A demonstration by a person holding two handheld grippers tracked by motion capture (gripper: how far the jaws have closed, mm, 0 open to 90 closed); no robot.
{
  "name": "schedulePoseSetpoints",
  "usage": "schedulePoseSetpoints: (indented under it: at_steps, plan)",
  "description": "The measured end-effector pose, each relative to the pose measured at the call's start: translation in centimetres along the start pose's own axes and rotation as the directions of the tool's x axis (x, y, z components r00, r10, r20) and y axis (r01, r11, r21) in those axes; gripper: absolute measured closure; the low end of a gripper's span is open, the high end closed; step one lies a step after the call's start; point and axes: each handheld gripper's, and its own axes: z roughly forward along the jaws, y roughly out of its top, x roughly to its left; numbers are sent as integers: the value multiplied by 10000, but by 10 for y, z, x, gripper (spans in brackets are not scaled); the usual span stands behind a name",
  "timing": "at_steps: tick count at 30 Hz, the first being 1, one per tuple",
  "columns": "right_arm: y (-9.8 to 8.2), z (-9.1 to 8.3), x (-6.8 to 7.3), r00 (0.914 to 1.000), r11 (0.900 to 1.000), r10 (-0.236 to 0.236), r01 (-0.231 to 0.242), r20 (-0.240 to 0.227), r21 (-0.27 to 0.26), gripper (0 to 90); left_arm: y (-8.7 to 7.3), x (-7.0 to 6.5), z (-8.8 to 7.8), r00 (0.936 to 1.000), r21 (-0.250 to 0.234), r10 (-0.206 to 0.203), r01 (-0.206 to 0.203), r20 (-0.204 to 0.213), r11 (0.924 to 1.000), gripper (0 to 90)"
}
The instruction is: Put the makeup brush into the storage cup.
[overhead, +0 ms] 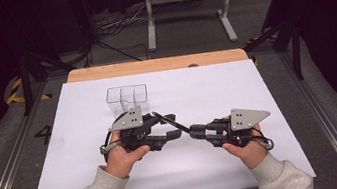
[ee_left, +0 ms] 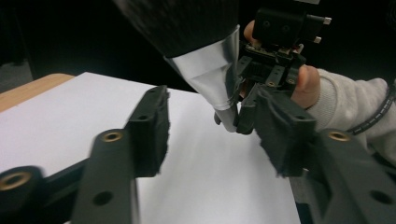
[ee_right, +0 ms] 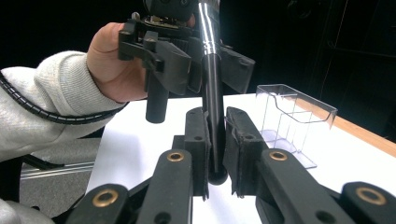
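A makeup brush (overhead: pixel 173 122) with a black handle (ee_right: pixel 211 93), a silver ferrule (ee_left: pixel 217 70) and dark bristles hangs above the white sheet (overhead: pixel 216 87) near the table's front. My right gripper (overhead: pixel 195 132) (ee_right: pixel 215 119) is shut on the lower end of the handle, its pads pressing both sides. My left gripper (overhead: pixel 171 125) (ee_left: pixel 210 93) faces it from the left, jaws either side of the brush's head end. In the left gripper view a gap shows between the left pad (ee_left: pixel 152 126) and the ferrule, so I read it as open.
A clear plastic holder (overhead: pixel 127 94) (ee_right: pixel 294 116) with several compartments stands on the sheet behind the left gripper. A wooden table edge (overhead: pixel 152 65) runs along the back. Grey-sleeved forearms come in from the bottom; metal rails flank the table.
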Motion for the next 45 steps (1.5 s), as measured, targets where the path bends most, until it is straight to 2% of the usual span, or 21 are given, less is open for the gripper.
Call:
schedulePoseSetpoints:
  at_steps: [1, 4, 8, 20, 26, 31, 32, 37, 40, 43, 44, 45]
  plan:
    - [-1, 0, 0, 10000, 10000, 9, -9, -34, 27, 797, 0, 0, 0, 10000, 32, -6, 6, 74, 10000, 558]
    - [-2, 2, 0, 10000, 9999, 10, -9, -63, 102, 797, 0, -1, 1, 9997, 139, 73, -76, 215, 9999, 660]
    - [-3, 3, 1, 9999, 9999, 15, -14, -130, 146, 796, 0, -1, 1, 9997, 221, 34, -39, 235, 9997, 722]
    - [-5, 6, 2, 9993, 9991, -160, 173, -351, 376, 794, 0, -2, -1, 9970, 422, -297, 268, 712, 9988, 781]
    - [-5, 7, 2, 9986, 9988, -218, 238, -479, 418, 792, 2, -4, -2, 9975, 573, -277, 240, 647, 9981, 789]
    - [-4, 7, 2, 9987, 9985, -323, 340, -395, 419, 777, 3, -4, -3, 9979, 635, -237, 198, 606, 9978, 790]
    - [-4, 6, 1, 9990, 9986, -314, 328, -327, 418, 702, 3, -4, -4, 9982, 615, -240, 207, 548, 9979, 790]
    - [-1, 1, -2, 9999, 9999, -76, 78, -139, 132, 477, 7, -3, -12, 9992, 493, -313, 300, 260, 9983, 790]
    - [0, -1, -3, 9997, 9998, -211, 212, 136, -29, 324, 9, -2, -15, 9996, 521, -290, 290, -4, 9982, 790]
    - [1, -4, -4, 9964, 9986, -522, 520, 662, 40, 237, 14, 0, -18, 9990, 540, -263, 282, -354, 9981, 790]
    - [2, -5, -5, 9944, 9978, -657, 655, 823, 46, 231, 16, 0, -20, 9987, 535, -270, 294, -439, 9981, 790]
    - [2, -7, -5, 9943, 9983, -591, 589, 887, 50, 235, 19, 1, -22, 9977, 570, -193, 230, -644, 9981, 791]
